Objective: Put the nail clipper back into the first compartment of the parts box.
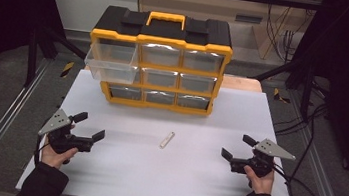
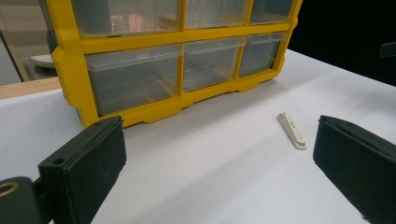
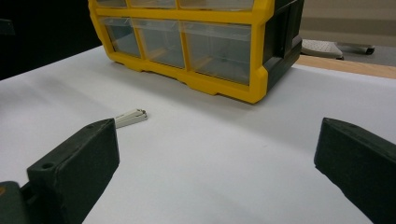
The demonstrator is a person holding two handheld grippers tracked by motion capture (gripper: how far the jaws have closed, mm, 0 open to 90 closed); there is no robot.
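Yellow-framed organizer [image 1: 158, 68] sits at the table's [image 1: 103, 170] far edge, its clear top-left drawer [image 1: 112, 66] pulled out, likely to receive the small cream plastic stick [image 1: 167, 140] lying mid-table. Your left gripper [image 1: 92, 126] and right gripper [image 1: 238, 146] rest near the near corners, matte black jaws apart, holding nothing.

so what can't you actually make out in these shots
- Small beige piece: too small in the high view to tell what it is; in the right gripper view the left jaw covers its near end.
- Organizer: the top rows are cut off by the upper edge in both gripper views.
- Closed drawers: the cloudy fronts hide any contents.
- Pulled-out drawer: glare in the high view hides what is inside.
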